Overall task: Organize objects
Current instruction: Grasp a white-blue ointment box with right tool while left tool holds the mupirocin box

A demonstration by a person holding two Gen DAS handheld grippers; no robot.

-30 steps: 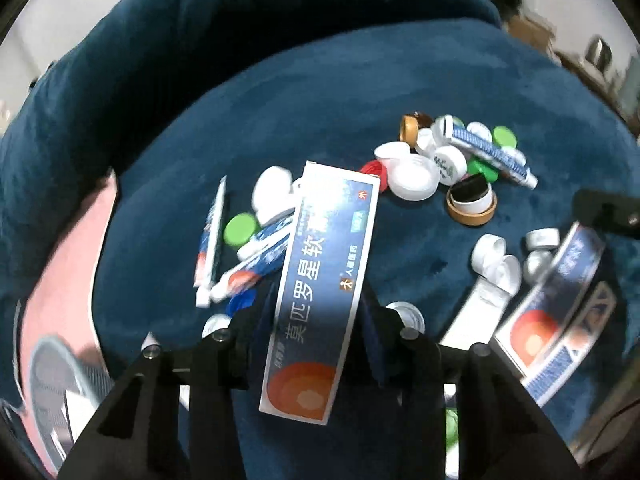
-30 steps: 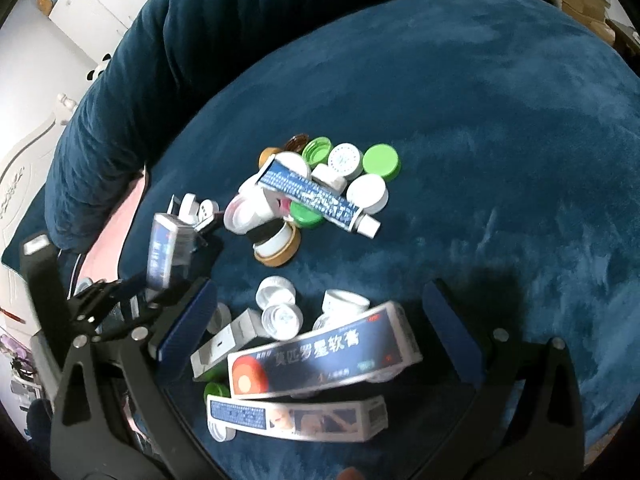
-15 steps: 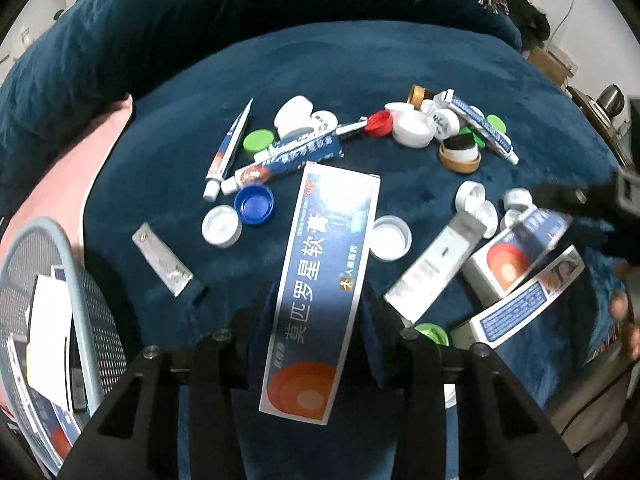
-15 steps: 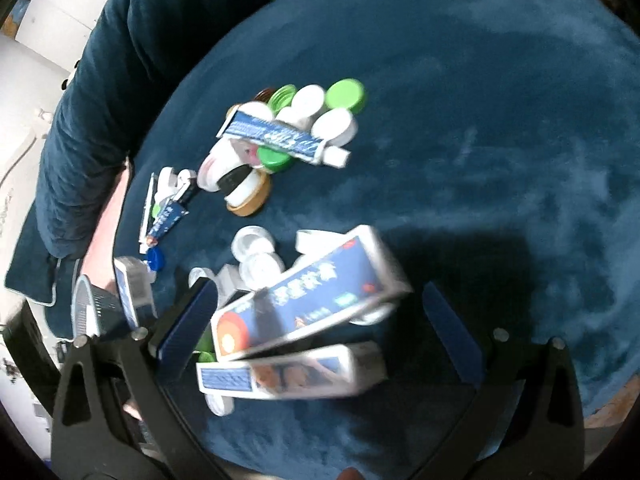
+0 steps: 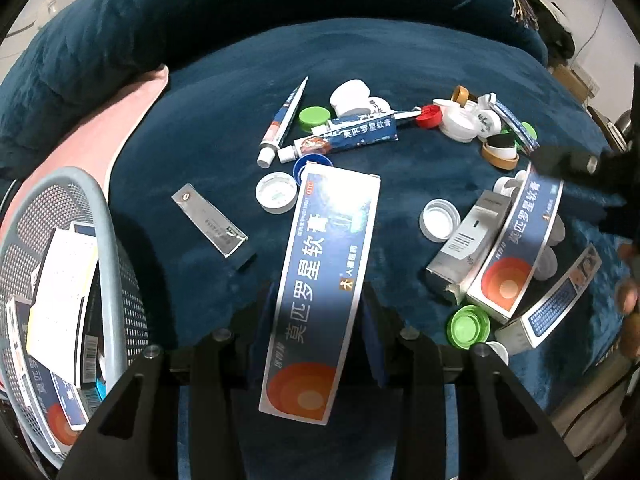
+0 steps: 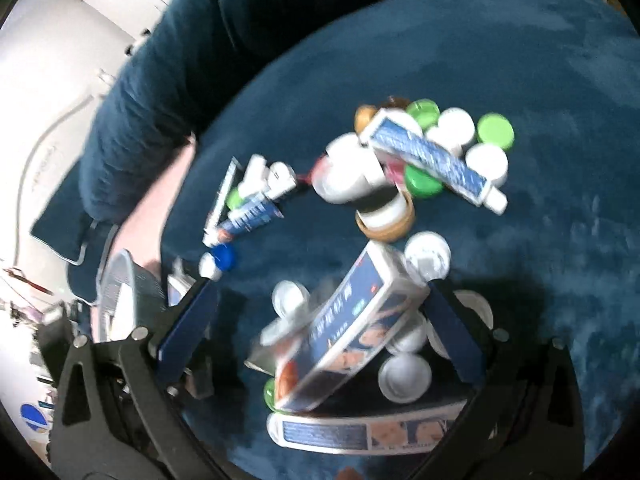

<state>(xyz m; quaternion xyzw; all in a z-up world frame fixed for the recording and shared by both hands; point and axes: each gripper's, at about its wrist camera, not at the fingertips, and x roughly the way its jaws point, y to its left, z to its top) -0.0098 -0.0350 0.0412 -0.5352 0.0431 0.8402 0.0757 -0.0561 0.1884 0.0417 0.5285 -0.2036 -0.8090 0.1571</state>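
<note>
My left gripper (image 5: 316,316) is shut on a long blue ointment box (image 5: 320,280) with an orange disc, held up over the dark blue plush surface (image 5: 400,60). A grey mesh basket (image 5: 106,236) with several boxes in it lies at the left edge. My right gripper (image 6: 320,286) stands open and wide, with a second blue ointment box (image 6: 352,320) lying tilted between its fingers; the right pad sits close to one corner. The same box (image 5: 516,248) shows in the left wrist view under the right gripper's dark finger (image 5: 580,164).
Ointment tubes (image 5: 348,136), a flat silver tube (image 5: 208,220) and several loose white, green, red and brown caps lie scattered. A grey box (image 5: 468,248) and a flat blue box (image 6: 360,432) lie beside the tilted one. A pink cushion (image 5: 100,136) borders the basket.
My left gripper has carried its box leftward, bringing the basket into view. My right gripper has swung over the second blue box, which now lies tilted between its open fingers.
</note>
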